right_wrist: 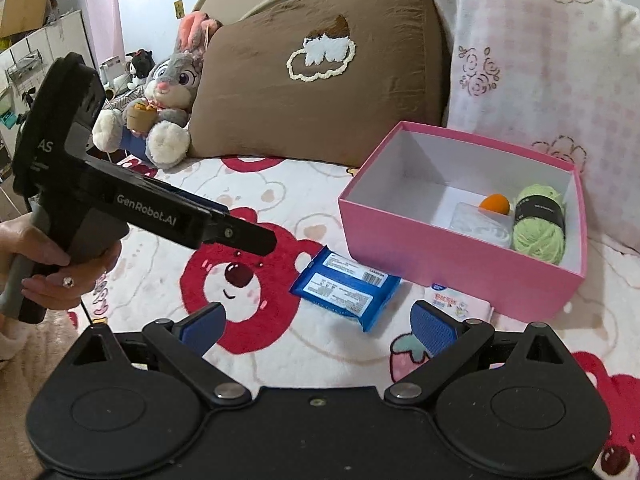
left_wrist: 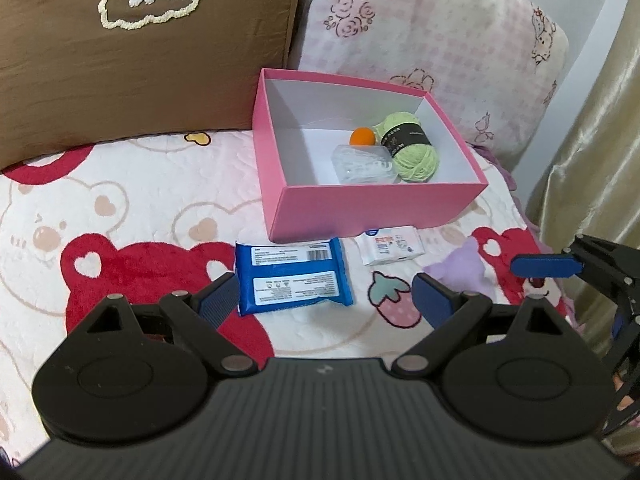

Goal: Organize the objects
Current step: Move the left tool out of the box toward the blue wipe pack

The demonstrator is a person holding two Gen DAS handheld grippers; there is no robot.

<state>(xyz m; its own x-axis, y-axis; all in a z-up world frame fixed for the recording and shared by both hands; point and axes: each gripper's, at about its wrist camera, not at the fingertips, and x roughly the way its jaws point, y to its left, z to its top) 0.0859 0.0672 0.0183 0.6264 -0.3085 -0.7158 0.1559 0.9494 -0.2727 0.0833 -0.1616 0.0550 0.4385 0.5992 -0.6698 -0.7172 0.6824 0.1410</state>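
The left gripper has its jaws spread wide and empty, its blue pads hanging above the bed on either side of the near end of a flat blue plastic wipes packet, not touching it. The right gripper also has its jaws wide apart with nothing between them, hovering above the bedspread near the same packet. A hand grips the left gripper's handle in the right wrist view.

Just beyond the blue packet stands an open pink cardboard box with a white inside. It holds a ball of light green yarn with a black band, a small orange ball and a clear plastic case, all crowded at the right end. A small white printed tissue packet lies just in front of the box.

The bedspread is white with red bear prints. Behind the box lean a brown cushion and a pink checked pillow. A grey plush rabbit sits beside the cushion.
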